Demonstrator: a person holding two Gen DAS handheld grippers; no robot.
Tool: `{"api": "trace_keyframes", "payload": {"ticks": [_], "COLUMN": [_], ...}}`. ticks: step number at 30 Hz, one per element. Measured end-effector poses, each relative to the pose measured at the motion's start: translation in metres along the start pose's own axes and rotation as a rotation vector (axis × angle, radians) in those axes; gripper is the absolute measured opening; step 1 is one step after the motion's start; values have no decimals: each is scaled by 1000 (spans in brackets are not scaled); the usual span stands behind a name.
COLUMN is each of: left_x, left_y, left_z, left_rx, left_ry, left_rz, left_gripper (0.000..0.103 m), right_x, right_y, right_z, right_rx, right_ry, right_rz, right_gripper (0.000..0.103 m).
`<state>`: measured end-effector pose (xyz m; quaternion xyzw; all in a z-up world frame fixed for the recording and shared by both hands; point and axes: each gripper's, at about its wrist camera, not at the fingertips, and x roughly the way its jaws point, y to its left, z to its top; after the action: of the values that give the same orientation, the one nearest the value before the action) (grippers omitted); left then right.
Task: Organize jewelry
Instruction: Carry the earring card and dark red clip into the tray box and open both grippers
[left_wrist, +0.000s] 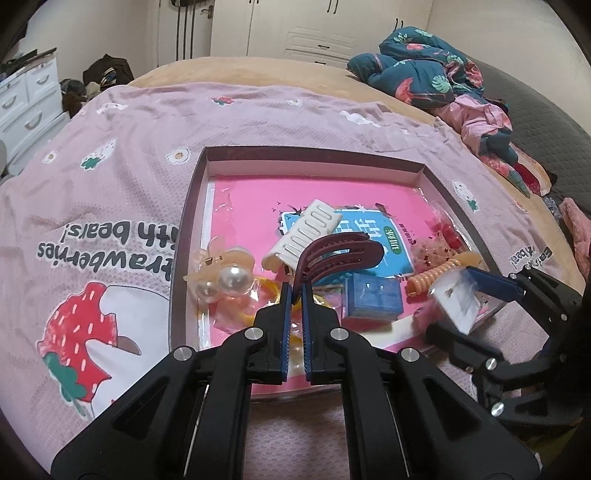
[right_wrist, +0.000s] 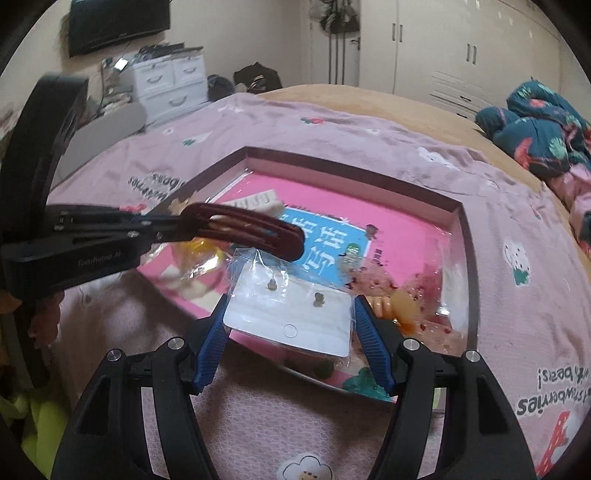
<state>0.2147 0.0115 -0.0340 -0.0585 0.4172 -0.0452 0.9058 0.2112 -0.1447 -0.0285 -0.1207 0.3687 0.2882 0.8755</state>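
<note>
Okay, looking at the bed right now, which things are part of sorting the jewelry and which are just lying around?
Part of the job:
dark red hair clip, held in the left gripper
earring card, between the right gripper jaws
box
pearl clip
white clip
coil hair tie

Just lying about:
floral quilt
drawers
wardrobe

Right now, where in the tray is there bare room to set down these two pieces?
The far pink strip of the tray, between its back wall and the white hair clip, is free. The near half is crowded: pearl clip, blue box, orange coil tie.
</note>
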Motion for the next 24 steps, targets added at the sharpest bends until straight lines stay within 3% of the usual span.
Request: {"api": "trace_keyframes", "payload": {"ticks": [10,17,24], "left_x": [2,1,0], "left_y": [1,-2,-7], "left_z": [-1,-2,-2], "left_rx": [1,9,15], "left_ry": [3,3,8], "left_rz": [-3,-7,-14], "left_gripper": [1,0,1], "right_x": [3,0,-14], "right_y": [1,-1,-9], "right_z": [-1,-3,-6], "right_rx": [-2,9,40], "right_ry": [14,15,-6], "right_rz": [-13,-31,-52], "right_gripper": [69,82,89]}}
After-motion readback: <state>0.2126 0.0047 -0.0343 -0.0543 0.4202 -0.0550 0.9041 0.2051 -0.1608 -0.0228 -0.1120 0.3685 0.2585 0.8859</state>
